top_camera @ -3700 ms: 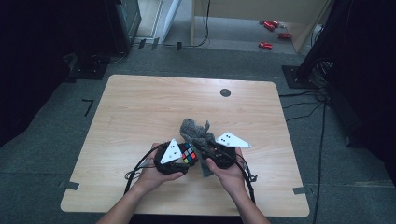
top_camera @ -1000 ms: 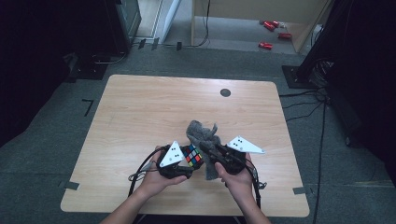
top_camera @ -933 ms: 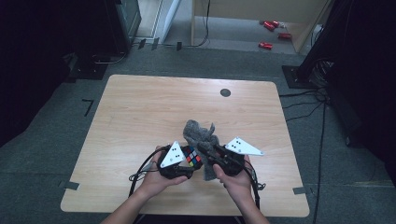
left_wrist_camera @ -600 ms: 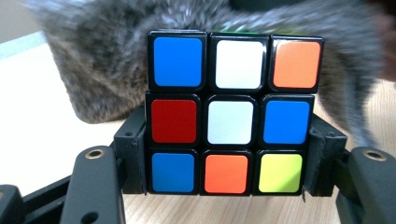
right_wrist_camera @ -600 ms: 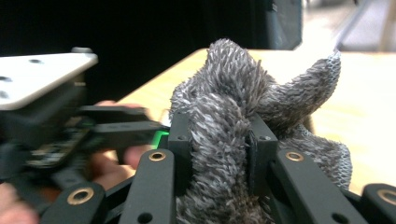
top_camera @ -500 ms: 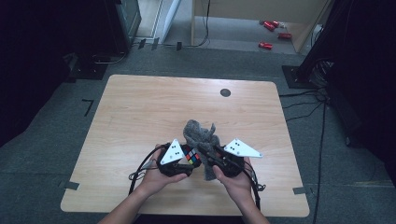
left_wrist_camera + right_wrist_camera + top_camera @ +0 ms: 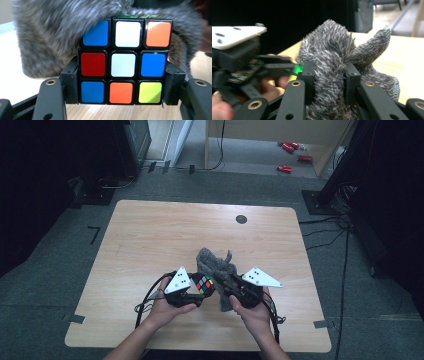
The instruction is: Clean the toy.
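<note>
Standing roughly upright, cloth (image 7: 329,65) tool-pinched

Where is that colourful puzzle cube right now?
The cube sits clamped in the left gripper, near the table's front edge, touching the grey fuzzy cloth on its right.

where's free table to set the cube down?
Free: the far half of the table, up to the black disc, and the strips along its left and right edges. Crowded: near middle, where both grippers hold the cube and grey cloth together.
</note>
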Motion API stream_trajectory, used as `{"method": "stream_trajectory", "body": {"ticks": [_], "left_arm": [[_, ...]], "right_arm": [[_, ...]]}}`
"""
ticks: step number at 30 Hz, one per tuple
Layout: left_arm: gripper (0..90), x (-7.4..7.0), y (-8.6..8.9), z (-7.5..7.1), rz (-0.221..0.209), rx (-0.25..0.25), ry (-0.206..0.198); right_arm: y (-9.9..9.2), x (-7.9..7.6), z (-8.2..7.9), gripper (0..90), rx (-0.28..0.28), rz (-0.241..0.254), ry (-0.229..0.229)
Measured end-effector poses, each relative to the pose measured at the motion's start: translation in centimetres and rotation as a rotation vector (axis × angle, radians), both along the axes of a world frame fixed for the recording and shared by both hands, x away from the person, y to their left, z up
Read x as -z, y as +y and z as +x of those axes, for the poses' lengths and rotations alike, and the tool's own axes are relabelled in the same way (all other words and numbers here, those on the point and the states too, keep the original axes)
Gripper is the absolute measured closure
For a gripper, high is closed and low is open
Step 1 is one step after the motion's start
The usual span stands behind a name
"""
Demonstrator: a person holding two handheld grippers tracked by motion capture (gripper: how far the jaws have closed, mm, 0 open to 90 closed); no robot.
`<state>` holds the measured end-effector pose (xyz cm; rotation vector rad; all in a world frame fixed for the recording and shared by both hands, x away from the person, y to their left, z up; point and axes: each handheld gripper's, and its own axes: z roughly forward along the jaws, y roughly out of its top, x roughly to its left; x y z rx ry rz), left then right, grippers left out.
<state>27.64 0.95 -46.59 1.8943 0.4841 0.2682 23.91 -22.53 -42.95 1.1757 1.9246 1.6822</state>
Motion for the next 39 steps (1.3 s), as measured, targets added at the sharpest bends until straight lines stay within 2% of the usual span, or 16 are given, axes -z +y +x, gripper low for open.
{"method": "stream_trajectory", "body": {"ticks": [2, 4, 10, 11, 14, 16, 18, 20, 24, 27, 29, 32, 35, 37, 39], "left_arm": [[34.8, 0.0, 0.5, 0.2, -0.04, -0.006, 0.019], [34.8, -0.1, 0.9, 0.3, -0.074, 0.003, 0.019], [34.8, -0.2, 1.3, 0.1, -0.17, 0.031, 0.001], [34.8, -0.3, 1.5, 0.1, -0.192, 0.032, 0.0], [34.8, -0.6, 1.9, 0.3, -0.219, 0.026, -0.004], [34.8, -0.6, 2.3, 0.5, -0.229, 0.02, 0.005], [34.8, -0.5, 2.6, 0.7, -0.247, 0.017, 0.021], [34.8, -0.4, 2.8, 0.9, -0.259, 0.026, 0.03], [34.8, -0.3, 2.7, 0.8, -0.253, 0.05, 0.033], [34.8, -0.4, 2.8, 0.9, -0.263, 0.046, 0.041], [34.7, -0.5, 3.1, 1.1, -0.279, 0.041, 0.047], [34.7, -0.6, 3.7, 1.4, -0.307, 0.028, 0.061], [34.8, -0.5, 3.9, 1.6, -0.322, 0.036, 0.078], [34.8, -0.4, 3.7, 1.5, -0.302, 0.054, 0.079], [34.8, -0.3, 3.4, 1.4, -0.272, 0.076, 0.073]], "right_arm": [[-0.9, 0.5, 0.6, 69.9, 0.035, 0.017, 0.03], [-1.8, 0.8, 0.9, 70.0, 0.05, 0.085, 0.077], [-2.0, 1.1, 1.1, 70.4, 0.036, 0.152, 0.103], [-2.0, 1.3, 1.2, 70.4, 0.023, 0.158, 0.12], [-1.2, 2.3, 1.3, 70.5, -0.029, 0.16, 0.173], [-0.8, 2.7, 1.3, 70.7, -0.048, 0.138, 0.196], [-0.8, 2.7, 1.4, 70.8, -0.066, 0.146, 0.192], [-1.1, 2.3, 1.3, 70.8, -0.085, 0.182, 0.175], [-1.9, 1.4, 1.2, 70.7, -0.096, 0.245, 0.129], [-2.1, 1.7, 1.4, 70.9, -0.108, 0.26, 0.144], [-2.0, 2.2, 1.5, 71.0, -0.132, 0.273, 0.17], [-1.6, 2.6, 1.6, 71.0, -0.161, 0.251, 0.195], [-1.4, 2.5, 1.6, 70.9, -0.173, 0.221, 0.188], [-1.5, 2.0, 1.5, 70.8, -0.171, 0.217, 0.163], [-1.9, 1.5, 1.4, 70.8, -0.159, 0.234, 0.128]]}}
